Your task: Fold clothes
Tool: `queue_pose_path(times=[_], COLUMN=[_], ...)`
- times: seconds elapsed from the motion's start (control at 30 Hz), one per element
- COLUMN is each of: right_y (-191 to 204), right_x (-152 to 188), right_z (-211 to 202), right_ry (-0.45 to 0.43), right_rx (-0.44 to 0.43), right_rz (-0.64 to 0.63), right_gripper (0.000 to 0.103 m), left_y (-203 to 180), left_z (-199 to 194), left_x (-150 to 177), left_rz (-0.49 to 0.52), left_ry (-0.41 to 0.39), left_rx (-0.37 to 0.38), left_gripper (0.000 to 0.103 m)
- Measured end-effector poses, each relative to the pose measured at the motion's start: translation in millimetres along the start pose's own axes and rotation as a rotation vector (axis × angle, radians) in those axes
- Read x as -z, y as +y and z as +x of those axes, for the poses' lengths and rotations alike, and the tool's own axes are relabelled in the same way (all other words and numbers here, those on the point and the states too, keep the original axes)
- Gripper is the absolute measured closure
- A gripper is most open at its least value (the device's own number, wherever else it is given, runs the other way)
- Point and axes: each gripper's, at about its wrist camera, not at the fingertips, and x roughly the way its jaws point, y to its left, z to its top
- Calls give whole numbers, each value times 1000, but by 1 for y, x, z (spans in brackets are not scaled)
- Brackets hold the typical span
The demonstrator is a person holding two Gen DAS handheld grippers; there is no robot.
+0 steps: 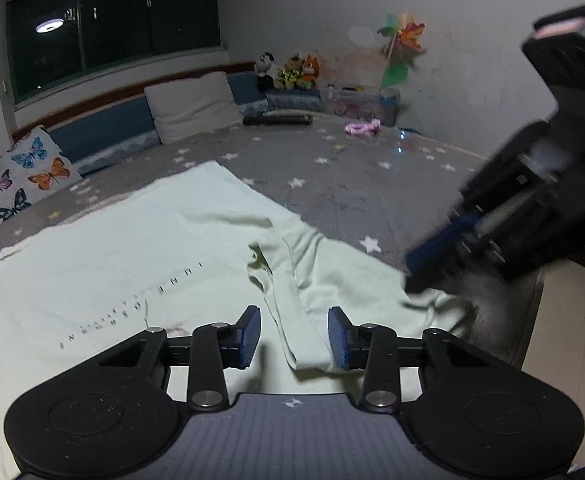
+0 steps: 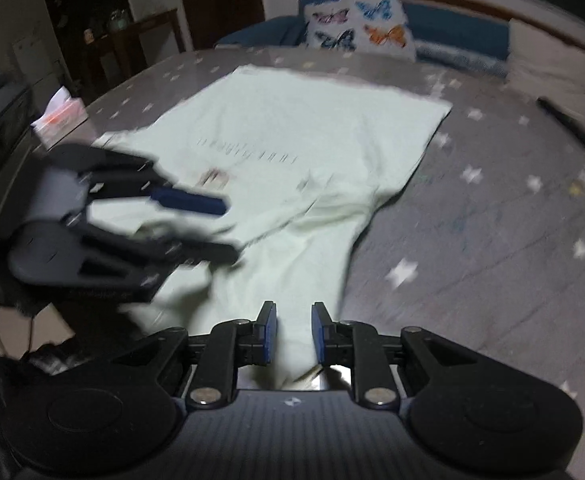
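Both grippers apart: left gripper (image 1: 293, 336) and right gripper (image 2: 293, 334) straddle shirt (image 1: 132, 248) near edge; bed (image 1: 352, 184) far right open.

shirt (image 1: 132, 248) – soft matt cloth | bedsheet (image 1: 352, 168) – matt cloth | left tool (image 1: 293, 336) – matt plastic

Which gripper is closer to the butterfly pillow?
Left. The left gripper sits over the pale green shirt on the white butterfly-print pillow's side; the right gripper works the far sleeve.
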Motion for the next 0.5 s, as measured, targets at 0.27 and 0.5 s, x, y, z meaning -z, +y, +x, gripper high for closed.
queue_pose_path(times=[0.27, 0.5], right_y=[-47, -83], right_x=[-60, -93], right_z=[31, 87], right_ry=[-106, -79], right_rx=[134, 167], right_rz=[72, 158], right_gripper=[85, 85], left_y=[-4, -3], left_z=[13, 21], left_x=[1, 3], left_rz=[16, -2], left_ry=[26, 32], left_rx=[53, 98], left_gripper=[63, 62])
